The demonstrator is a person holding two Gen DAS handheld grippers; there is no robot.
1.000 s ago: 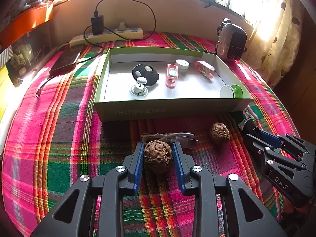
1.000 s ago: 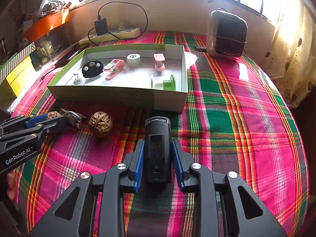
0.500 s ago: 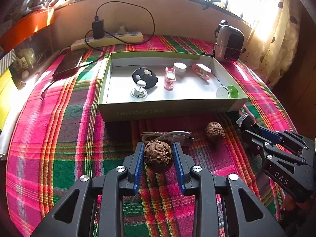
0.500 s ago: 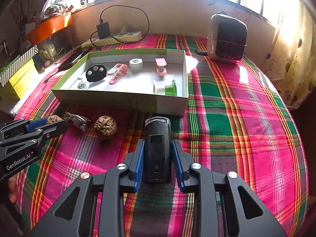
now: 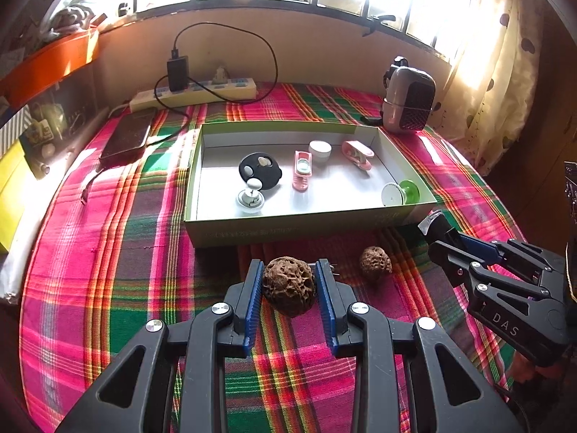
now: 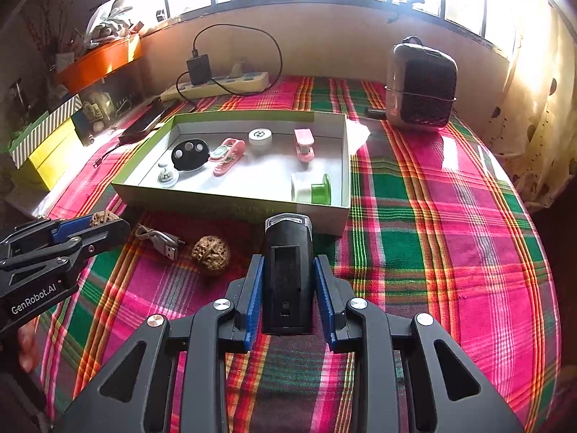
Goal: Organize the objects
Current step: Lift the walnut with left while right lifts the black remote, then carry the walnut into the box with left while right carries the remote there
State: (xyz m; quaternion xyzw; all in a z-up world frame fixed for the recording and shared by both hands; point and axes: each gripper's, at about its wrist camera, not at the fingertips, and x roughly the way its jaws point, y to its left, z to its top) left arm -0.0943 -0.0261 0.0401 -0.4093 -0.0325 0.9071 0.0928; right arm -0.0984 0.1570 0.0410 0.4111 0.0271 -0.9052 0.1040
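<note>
My left gripper point(image 5: 288, 278) is shut on a brown walnut point(image 5: 287, 285) and holds it above the plaid cloth, in front of the green-rimmed box point(image 5: 288, 229). My right gripper point(image 6: 287, 274) is shut on a black bike light point(image 6: 287, 274), in front of the box's point(image 6: 230, 205) near wall. A second walnut point(image 5: 375, 262) lies on the cloth between the grippers; it also shows in the right wrist view point(image 6: 211, 253). A USB cable point(image 6: 158, 239) lies next to it. The box holds several small items, among them a green spool point(image 6: 317, 188) and a black disc point(image 5: 260, 170).
A small heater point(image 6: 420, 86) stands at the back right. A power strip point(image 5: 194, 93) with a charger runs along the back wall. A dark phone point(image 5: 127, 136) lies left of the box. Yellow boxes point(image 6: 47, 151) sit at the left edge.
Both grippers have risen and pulled back a little with their objects. The left gripper now hides the USB cable in its own view.
</note>
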